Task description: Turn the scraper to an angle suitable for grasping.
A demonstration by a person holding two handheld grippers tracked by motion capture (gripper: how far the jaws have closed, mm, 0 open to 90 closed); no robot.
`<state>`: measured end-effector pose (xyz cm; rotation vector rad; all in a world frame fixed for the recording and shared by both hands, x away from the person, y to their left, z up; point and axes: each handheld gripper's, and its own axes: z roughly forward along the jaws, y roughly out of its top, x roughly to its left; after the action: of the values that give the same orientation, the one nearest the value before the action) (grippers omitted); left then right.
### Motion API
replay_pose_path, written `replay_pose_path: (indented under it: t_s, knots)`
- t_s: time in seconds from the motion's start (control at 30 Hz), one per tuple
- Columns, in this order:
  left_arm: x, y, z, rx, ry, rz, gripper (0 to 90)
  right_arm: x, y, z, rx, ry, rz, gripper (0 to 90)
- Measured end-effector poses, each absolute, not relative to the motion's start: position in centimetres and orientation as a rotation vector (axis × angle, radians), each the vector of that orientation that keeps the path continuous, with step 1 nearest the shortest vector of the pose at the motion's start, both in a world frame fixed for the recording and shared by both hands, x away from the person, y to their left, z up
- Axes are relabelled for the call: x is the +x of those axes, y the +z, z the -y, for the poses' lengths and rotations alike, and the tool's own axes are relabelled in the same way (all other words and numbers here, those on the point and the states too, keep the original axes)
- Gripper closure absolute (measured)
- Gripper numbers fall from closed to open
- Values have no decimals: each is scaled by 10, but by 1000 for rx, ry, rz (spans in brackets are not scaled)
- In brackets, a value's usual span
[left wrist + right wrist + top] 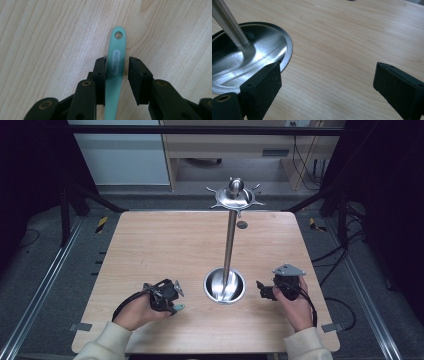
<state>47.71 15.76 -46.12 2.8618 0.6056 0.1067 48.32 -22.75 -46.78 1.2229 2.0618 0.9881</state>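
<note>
Bench: 1 steel stand, centre | left claw, 7 o'clock: jaws straddling 1 teal handle, narrow gap one side | right claw, 4 o'clock: wide apart, holding nothing

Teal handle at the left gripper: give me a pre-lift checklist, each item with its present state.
1. Teal handle sits between the left gripper jaws: ok.
2. Both jaws pressed on it: not ok; one touches, a gap shows on the other side.
3. Hanging hole at the handle's tip unobstructed: ok.
4. Right gripper open, holding nothing: ok.
5. Metal stand upright, hooks at the top bare: ok.
6. Handle's working end free to lift: cannot tell, hidden under the gripper.
</note>
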Motion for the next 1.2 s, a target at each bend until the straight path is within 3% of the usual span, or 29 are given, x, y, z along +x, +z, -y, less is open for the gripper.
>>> replay_pose_path:
  t_s: [0.43, 1.2]
  knots:
    - [478, -463, -154, 2887, 128, -601, 730, 483, -468, 228, 1227, 988, -2058, 84]
    - [469, -399, -185, 2608, 234, -739, 737, 483, -468, 227, 1226, 985, -2063, 84]
